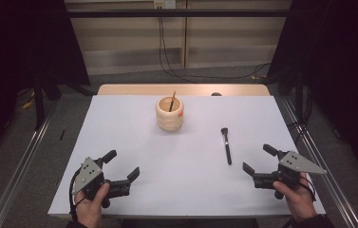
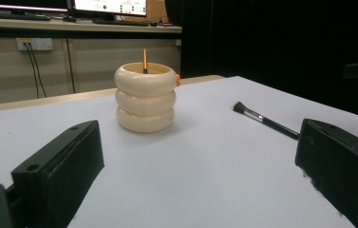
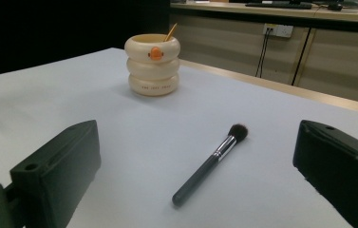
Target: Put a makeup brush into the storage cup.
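the makeup brush lies flat on the desk, right of the holder, bristles pointing away. right gripper hovers just beside its handle, left gripper well apart; both sets of fingers spread, empty.

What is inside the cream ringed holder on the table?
A thin gold-brown stick leans in the cream ringed holder, its tip above the rim. Its lower end and the holder's bottom are hidden by the wall.

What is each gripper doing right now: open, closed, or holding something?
Left gripper: open, holding nothing.
Right gripper: open, holding nothing; the brush lies on the table ahead of it.
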`<state>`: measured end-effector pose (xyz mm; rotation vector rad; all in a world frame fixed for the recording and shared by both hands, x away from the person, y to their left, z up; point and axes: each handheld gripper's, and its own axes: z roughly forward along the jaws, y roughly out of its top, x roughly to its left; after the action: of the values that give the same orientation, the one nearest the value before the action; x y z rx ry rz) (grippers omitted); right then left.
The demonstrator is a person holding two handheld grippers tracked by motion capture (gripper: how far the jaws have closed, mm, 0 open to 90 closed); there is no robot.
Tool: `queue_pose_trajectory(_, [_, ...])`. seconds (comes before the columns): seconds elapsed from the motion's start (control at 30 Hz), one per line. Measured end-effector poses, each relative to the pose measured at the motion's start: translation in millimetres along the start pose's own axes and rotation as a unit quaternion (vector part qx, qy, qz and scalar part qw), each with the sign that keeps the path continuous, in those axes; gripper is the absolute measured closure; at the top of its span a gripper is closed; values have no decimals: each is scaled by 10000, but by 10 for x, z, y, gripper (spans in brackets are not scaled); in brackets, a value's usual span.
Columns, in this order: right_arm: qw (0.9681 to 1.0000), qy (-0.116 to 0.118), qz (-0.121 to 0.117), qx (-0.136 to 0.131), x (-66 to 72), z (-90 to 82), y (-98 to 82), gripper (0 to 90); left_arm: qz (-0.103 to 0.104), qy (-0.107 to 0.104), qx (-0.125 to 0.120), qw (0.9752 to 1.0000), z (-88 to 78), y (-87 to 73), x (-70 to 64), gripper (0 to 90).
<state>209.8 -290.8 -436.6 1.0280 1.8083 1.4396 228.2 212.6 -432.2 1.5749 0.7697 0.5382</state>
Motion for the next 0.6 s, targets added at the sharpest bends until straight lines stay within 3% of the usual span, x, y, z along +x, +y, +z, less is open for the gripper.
queue_pose_trajectory(0.5, [9999,-103,75,22,-22,98,43,89,46,-27,26,10000,-4,3,-14,20])
queue_pose_trajectory(0.6, [10000,-5,20,47,-31,116,65,97,52,-52,13,10000,-4,4,-12,20])
